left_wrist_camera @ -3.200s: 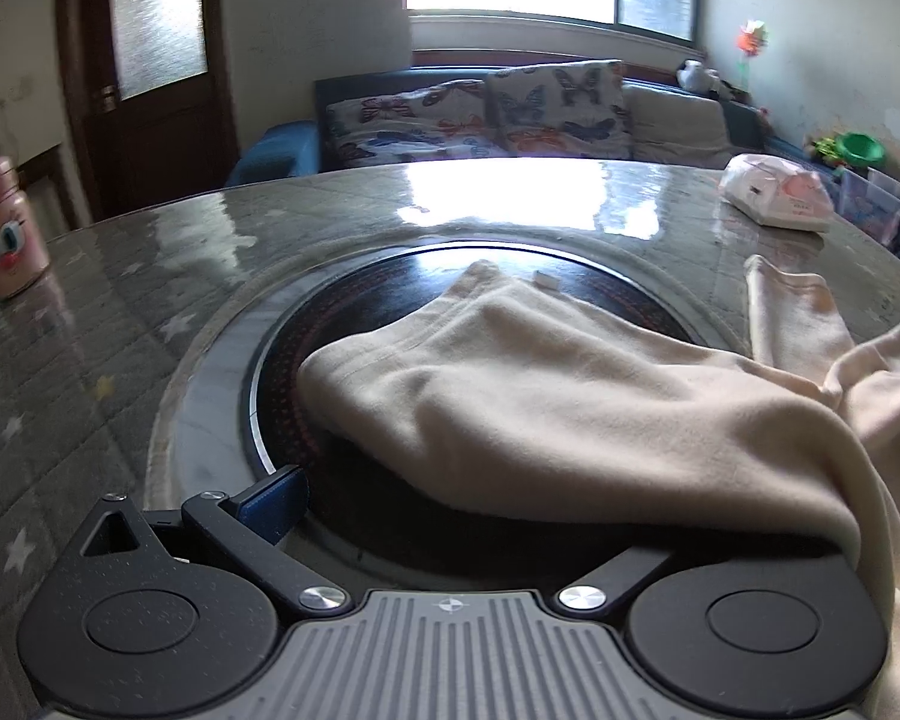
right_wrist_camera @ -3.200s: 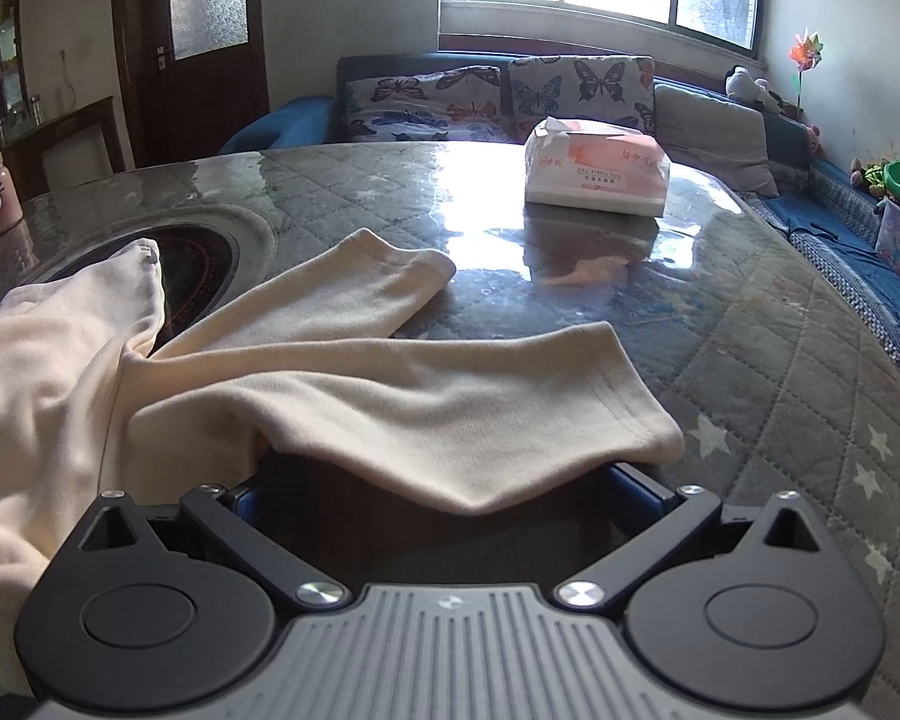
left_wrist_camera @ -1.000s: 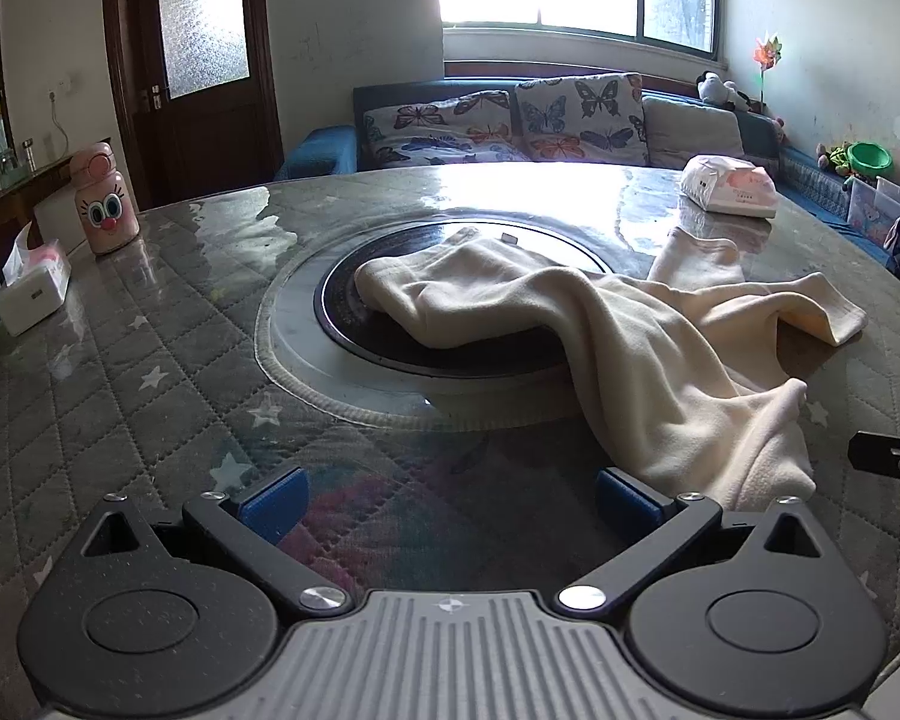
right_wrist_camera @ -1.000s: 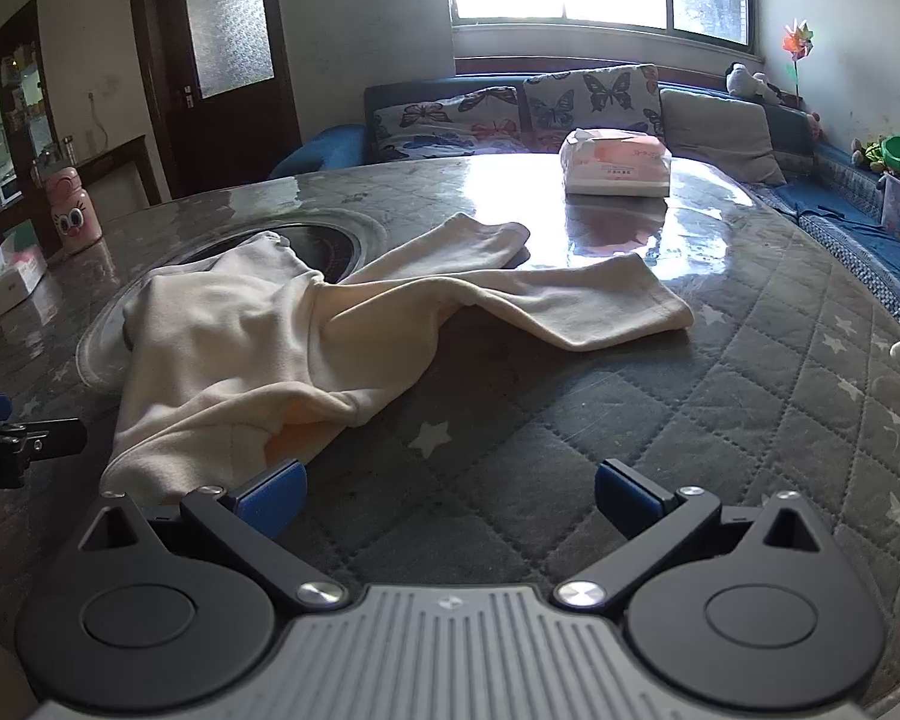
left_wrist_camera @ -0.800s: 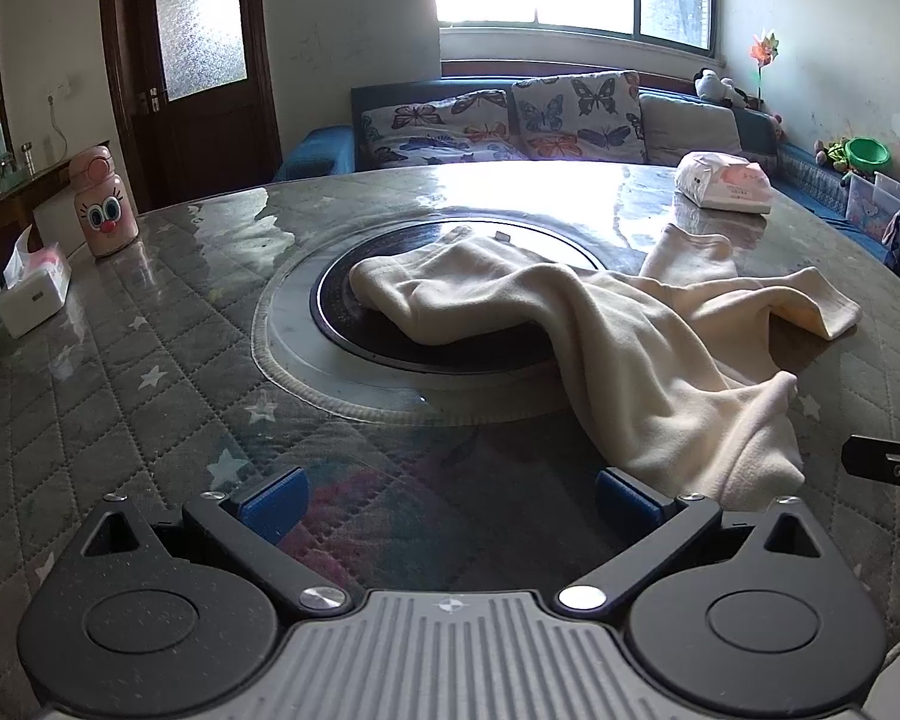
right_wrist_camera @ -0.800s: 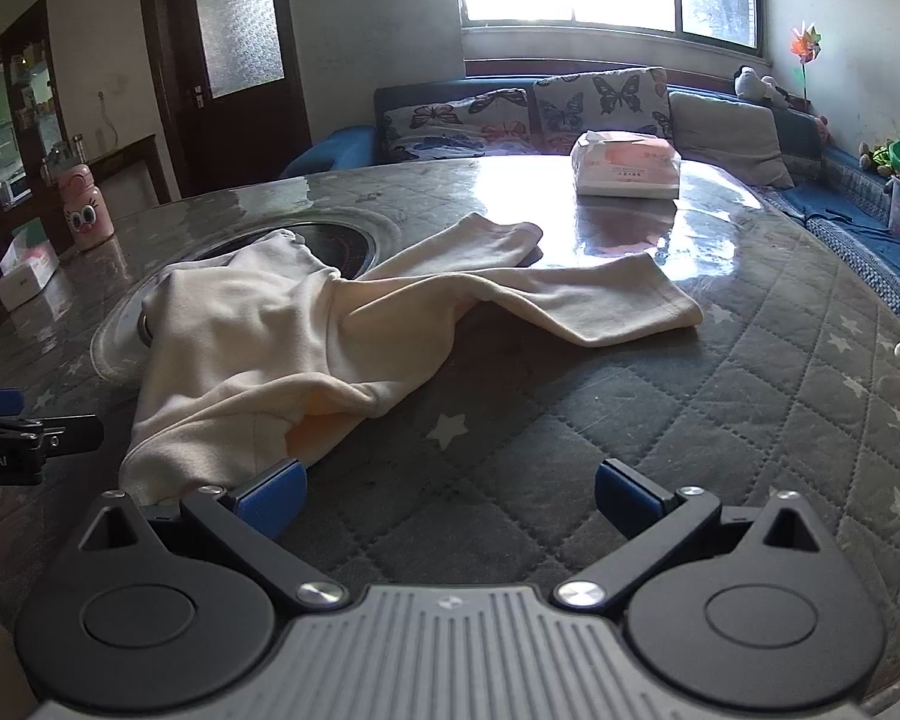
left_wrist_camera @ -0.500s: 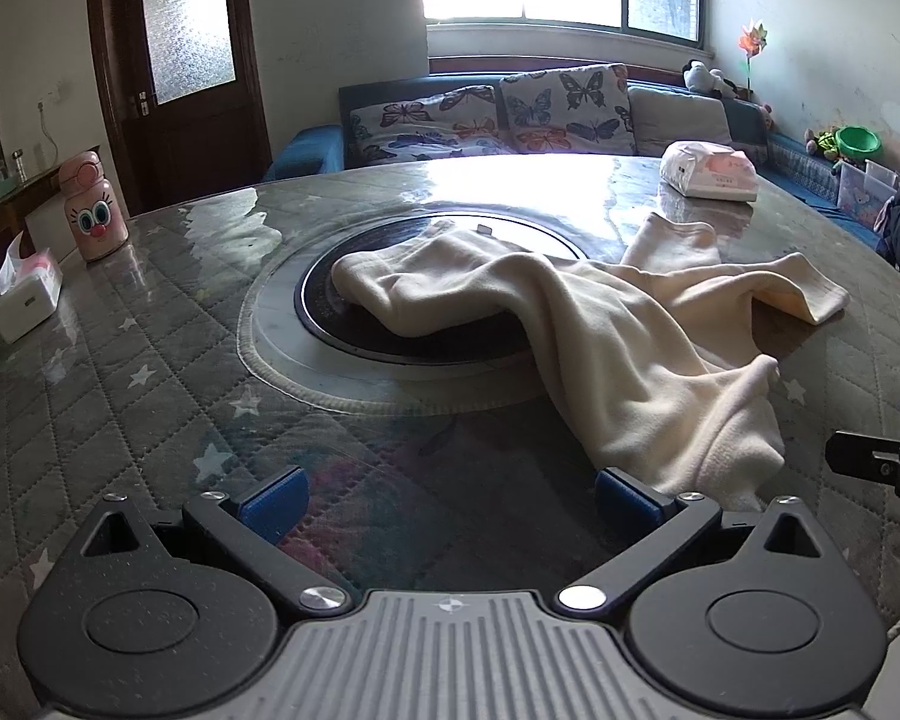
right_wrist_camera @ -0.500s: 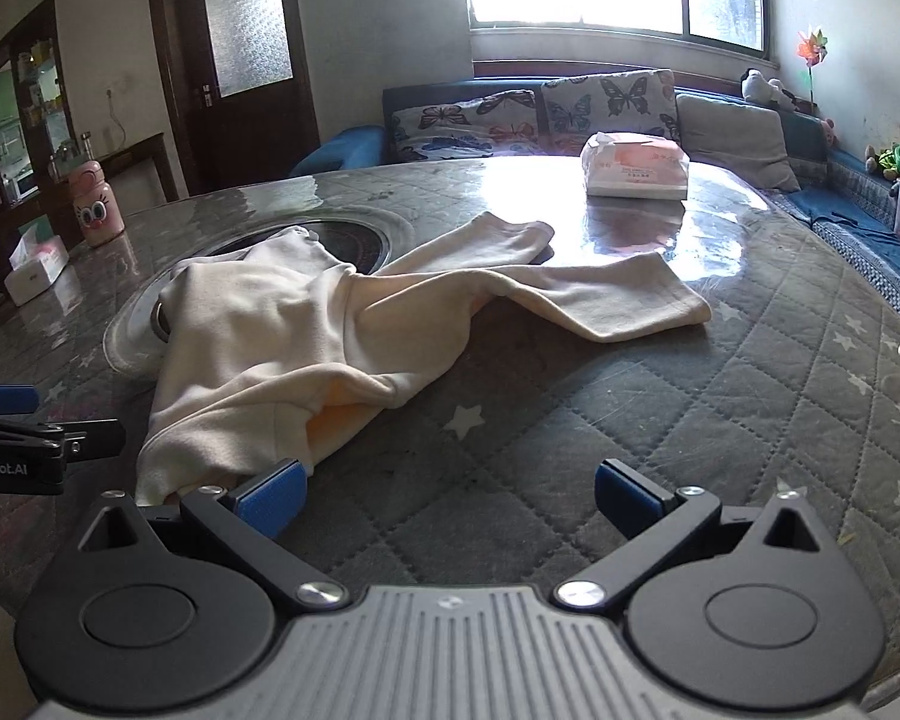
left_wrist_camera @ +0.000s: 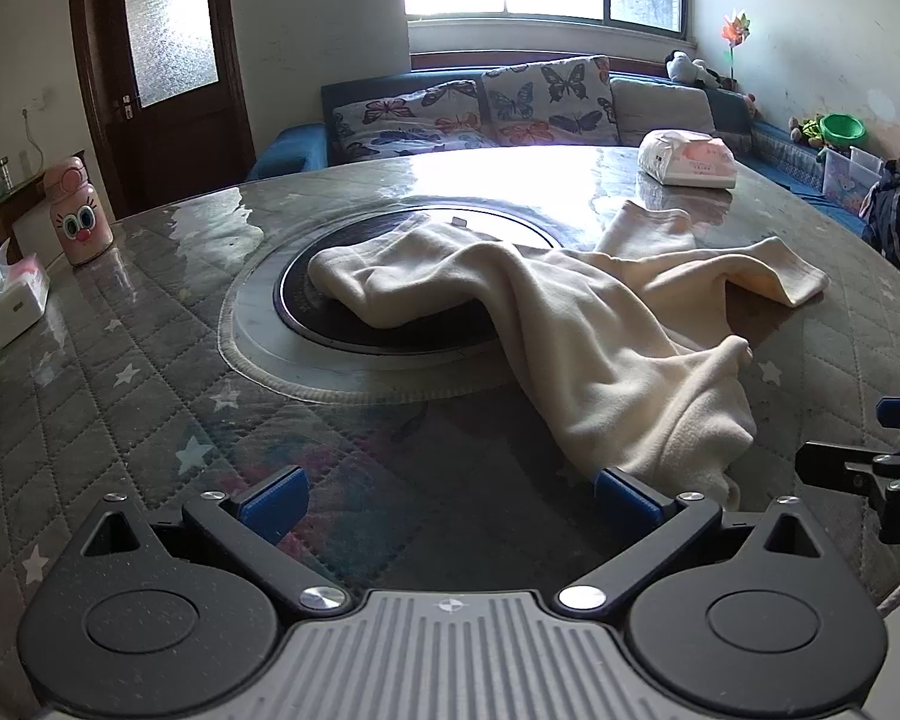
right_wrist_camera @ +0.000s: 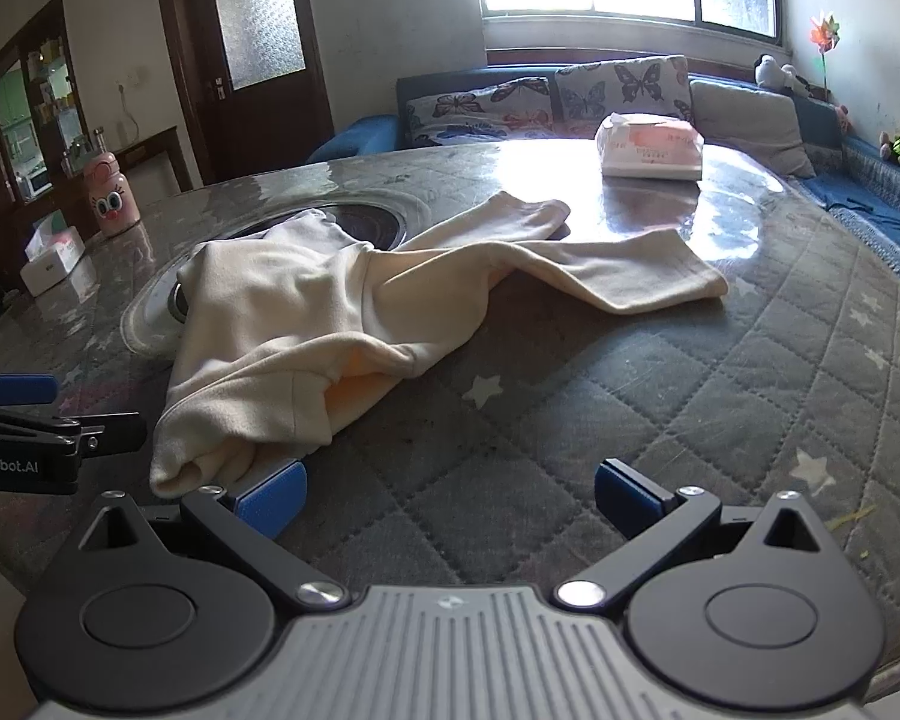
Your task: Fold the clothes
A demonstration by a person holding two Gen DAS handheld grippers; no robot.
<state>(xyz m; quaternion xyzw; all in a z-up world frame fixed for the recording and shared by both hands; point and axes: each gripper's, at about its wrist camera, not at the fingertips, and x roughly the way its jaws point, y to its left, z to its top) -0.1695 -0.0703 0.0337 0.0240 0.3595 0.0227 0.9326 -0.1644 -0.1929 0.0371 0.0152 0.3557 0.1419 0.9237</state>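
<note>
A cream garment (left_wrist_camera: 570, 312) lies crumpled on the round table, one end on the dark centre disc (left_wrist_camera: 330, 324), two long parts reaching right. It also shows in the right wrist view (right_wrist_camera: 330, 312). My left gripper (left_wrist_camera: 450, 501) is open and empty, at the near table edge, its right finger beside the garment's near end. My right gripper (right_wrist_camera: 450, 495) is open and empty, its left finger beside the same bunched end. Each gripper shows in the other's view: the right gripper (left_wrist_camera: 870, 456) and the left gripper (right_wrist_camera: 42, 414).
A tissue pack (left_wrist_camera: 687, 159) lies on the far side of the quilted table (left_wrist_camera: 120, 360); it also shows in the right wrist view (right_wrist_camera: 651, 147). A pink bottle (left_wrist_camera: 78, 213) and a white tissue box (left_wrist_camera: 15, 300) stand at the left. A sofa lies beyond.
Both grippers have let go of the garment and pulled back toward the near table edge. The garment now lies loose on the table, farther from both cameras.
</note>
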